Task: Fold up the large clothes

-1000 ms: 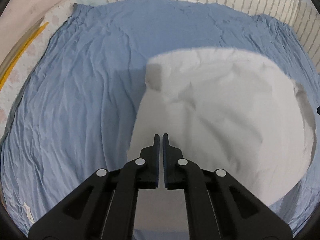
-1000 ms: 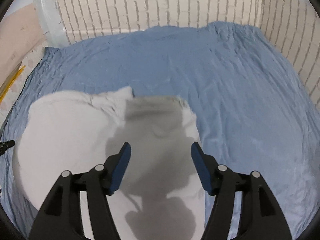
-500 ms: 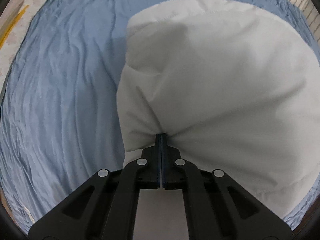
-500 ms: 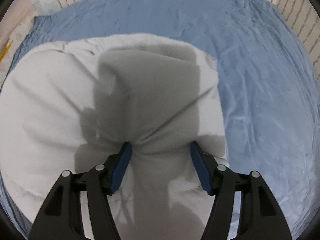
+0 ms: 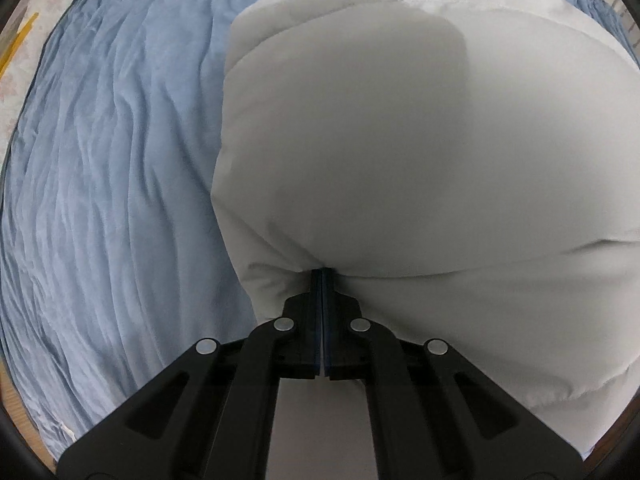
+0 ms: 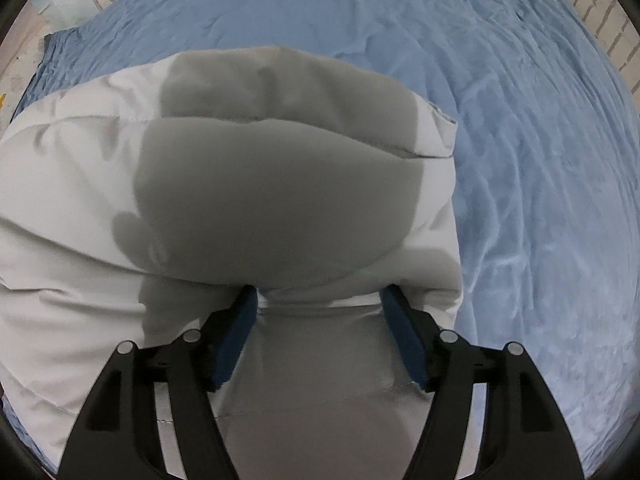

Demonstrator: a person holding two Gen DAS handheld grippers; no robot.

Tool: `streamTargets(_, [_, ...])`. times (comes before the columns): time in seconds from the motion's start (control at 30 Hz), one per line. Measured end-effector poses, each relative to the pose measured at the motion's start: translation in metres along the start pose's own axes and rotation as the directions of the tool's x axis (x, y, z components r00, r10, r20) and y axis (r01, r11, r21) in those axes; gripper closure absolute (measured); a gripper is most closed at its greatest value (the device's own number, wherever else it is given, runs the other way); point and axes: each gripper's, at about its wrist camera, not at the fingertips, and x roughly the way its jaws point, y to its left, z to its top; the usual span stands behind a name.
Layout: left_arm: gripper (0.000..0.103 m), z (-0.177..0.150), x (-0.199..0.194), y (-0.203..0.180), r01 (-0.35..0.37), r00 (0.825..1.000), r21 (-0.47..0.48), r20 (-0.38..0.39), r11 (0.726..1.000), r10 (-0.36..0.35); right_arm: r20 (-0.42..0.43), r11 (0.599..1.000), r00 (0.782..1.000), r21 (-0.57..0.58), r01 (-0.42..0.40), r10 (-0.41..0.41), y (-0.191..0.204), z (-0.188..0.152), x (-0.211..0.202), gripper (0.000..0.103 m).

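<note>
A large white padded garment lies on a blue sheet and fills most of both views. My left gripper has its jaws closed together, with its tips pushed into a fold at the garment's near left edge. My right gripper is open, its blue pads wide apart with white fabric bulging between them. A seam and a zipper edge show at the garment's far right.
The wrinkled blue sheet covers the bed around the garment. A white brick-pattern wall stands behind. A pale floor strip with a yellow line runs along the left edge of the bed.
Both grippers have moved down and forward onto the garment, which now looks much larger. The left tips have sunk into a fold. The right jaws have stayed open.
</note>
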Motion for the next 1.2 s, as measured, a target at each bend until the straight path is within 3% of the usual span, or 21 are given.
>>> streamTargets(0.17, [0.103,0.015,0.006,-0.001,0.004,1.0,0.0,-0.018,1.0,-0.004,0.0,1.0,1.0,0.001,0.029,-0.029,0.002,0.007,0.005,0.032])
streamTargets(0.3, [0.103,0.027,0.012,-0.012,-0.038,0.999,0.005,-0.015,0.999,0.038,-0.005,0.999,0.999,0.02,0.043,-0.043,0.005,0.008,0.008,0.03])
streamTargets(0.43, [0.103,0.005,-0.004,-0.008,-0.052,0.998,0.003,0.038,0.999,0.052,0.003,0.999,0.999,0.012,0.034,-0.034,0.002,-0.001,-0.004,0.028])
streamTargets(0.53, [0.101,-0.018,-0.03,0.008,-0.036,0.993,-0.044,0.111,0.998,0.041,0.066,0.999,0.998,0.022,-0.024,0.022,-0.015,-0.024,-0.032,0.027])
streamTargets(0.57, [0.098,-0.03,-0.047,0.012,-0.069,0.982,-0.05,0.171,0.996,0.077,0.115,0.997,0.991,0.043,-0.069,0.063,-0.023,-0.035,-0.047,0.027])
streamTargets(0.63, [0.064,-0.053,-0.074,0.019,-0.082,0.96,-0.076,0.26,0.994,0.099,0.172,0.99,0.979,0.069,-0.125,0.112,-0.033,-0.053,-0.068,0.024])
streamTargets(0.67, [0.038,-0.065,-0.088,0.021,-0.086,0.943,-0.096,0.313,0.992,0.112,0.229,0.985,0.965,0.08,-0.153,0.131,-0.037,-0.069,-0.084,0.016])
streamTargets(0.7, [0.025,-0.076,-0.099,0.022,-0.09,0.926,-0.112,0.357,0.99,0.125,0.26,0.984,0.957,0.082,-0.156,0.13,-0.037,-0.077,-0.092,0.012])
streamTargets(0.73, [0.022,-0.089,-0.111,0.021,-0.098,0.905,-0.122,0.401,0.988,0.139,0.3,0.984,0.945,0.079,-0.16,0.13,-0.038,-0.088,-0.101,0.009])
streamTargets(0.83, [0.012,-0.13,-0.132,0.015,-0.076,0.858,-0.137,0.495,0.988,0.135,0.458,0.985,0.879,0.046,-0.169,0.13,-0.026,-0.125,-0.123,0.002])
streamTargets(0.87, [0.009,-0.145,-0.134,0.014,-0.058,0.85,-0.141,0.512,0.988,0.123,0.51,0.988,0.851,0.022,-0.155,0.123,-0.02,-0.14,-0.125,0.002])
streamTargets(0.93, [0.008,-0.166,-0.13,0.004,-0.039,0.845,-0.141,0.524,0.989,0.108,0.558,0.995,0.825,-0.007,-0.1,0.087,-0.003,-0.161,-0.116,0.002])
streamTargets(0.97, [0.008,-0.17,-0.123,-0.008,-0.033,0.846,-0.133,0.524,0.991,0.099,0.567,0.996,0.82,-0.011,-0.084,0.076,0.004,-0.17,-0.112,0.002])
streamTargets(1.0, [0.008,-0.175,-0.12,0.021,-0.039,0.848,-0.125,0.52,0.991,0.099,0.566,0.997,0.821,-0.016,-0.078,0.073,0.009,-0.174,-0.103,0.002])
streamTargets(1.1, [0.01,-0.171,-0.073,0.015,-0.107,0.86,-0.107,0.488,0.989,0.146,0.543,0.999,0.839,-0.032,-0.024,0.038,0.016,-0.186,-0.076,0.002])
streamTargets(1.2, [0.011,-0.169,-0.049,0.016,-0.063,0.884,-0.091,0.457,0.994,0.097,0.533,0.999,0.846,-0.039,0.005,0.017,0.017,-0.194,-0.059,0.002])
